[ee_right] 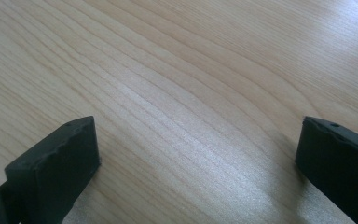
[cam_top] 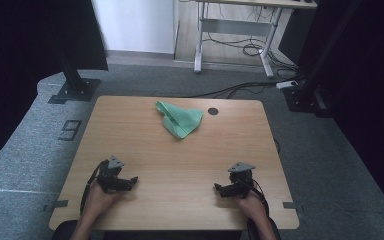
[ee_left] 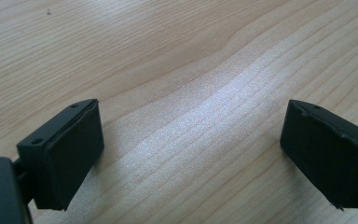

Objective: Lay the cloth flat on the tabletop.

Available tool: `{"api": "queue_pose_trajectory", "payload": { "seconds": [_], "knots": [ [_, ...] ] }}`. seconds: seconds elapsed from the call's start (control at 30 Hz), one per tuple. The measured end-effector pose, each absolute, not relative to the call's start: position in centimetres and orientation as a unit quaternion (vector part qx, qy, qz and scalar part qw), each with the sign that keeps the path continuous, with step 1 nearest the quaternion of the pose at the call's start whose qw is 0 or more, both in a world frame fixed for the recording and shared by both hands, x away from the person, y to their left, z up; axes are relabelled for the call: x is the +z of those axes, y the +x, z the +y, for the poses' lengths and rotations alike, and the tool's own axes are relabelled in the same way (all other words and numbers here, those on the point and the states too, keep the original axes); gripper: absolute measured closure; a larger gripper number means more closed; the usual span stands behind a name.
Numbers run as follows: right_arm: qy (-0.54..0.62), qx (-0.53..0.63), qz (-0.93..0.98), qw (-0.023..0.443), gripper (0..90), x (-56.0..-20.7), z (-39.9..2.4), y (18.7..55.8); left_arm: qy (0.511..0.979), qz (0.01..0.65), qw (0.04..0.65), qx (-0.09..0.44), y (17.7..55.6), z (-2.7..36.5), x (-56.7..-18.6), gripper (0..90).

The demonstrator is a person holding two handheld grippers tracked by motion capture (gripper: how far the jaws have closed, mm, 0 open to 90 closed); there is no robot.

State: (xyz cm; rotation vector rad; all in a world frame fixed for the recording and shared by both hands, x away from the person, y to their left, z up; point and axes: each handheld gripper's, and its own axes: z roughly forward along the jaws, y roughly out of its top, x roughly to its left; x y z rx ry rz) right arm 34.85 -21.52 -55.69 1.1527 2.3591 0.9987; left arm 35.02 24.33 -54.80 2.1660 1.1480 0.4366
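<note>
Two grippers sit in my hands near my edge of the wooden table (cam_top: 145, 150): my left gripper (cam_top: 130, 182) toward the left corner, my right gripper (cam_top: 221, 189) toward the right one, their jaws pointing inward at each other. Both sets of jaws are spread wide with nothing between them; in the left gripper view and the right gripper view I see bare wood grain between the black pads. The crumpled green cloth (cam_top: 179, 119) lies well apart from both, near the far edge and about midway across, just beside a small dark round hole (cam_top: 213, 111) in the tabletop. Between my grippers and the cloth the wood is open. Grey carpet (cam_top: 25, 150) surrounds the table.
</note>
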Motion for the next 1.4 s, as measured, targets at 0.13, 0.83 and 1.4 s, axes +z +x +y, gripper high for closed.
{"api": "queue_pose_trajectory", "payload": {
  "seconds": [0.13,0.83,1.4],
  "knots": [
    [0.403,0.351,0.829,0.164,0.0,-55.7,-21.5,34.8,0.827,0.434,0.319,0.163,35.0,24.3,-54.8,4.0],
    [0.400,0.351,0.831,0.164,0.0,-55.7,-21.5,34.9,0.820,0.451,0.311,0.168,34.9,24.1,-54.8,0.3],
    [0.411,0.349,0.830,0.145,0.1,-54.8,-20.8,36.1,0.820,0.450,0.311,0.166,35.0,24.0,-54.9,0.0]
  ]
}}
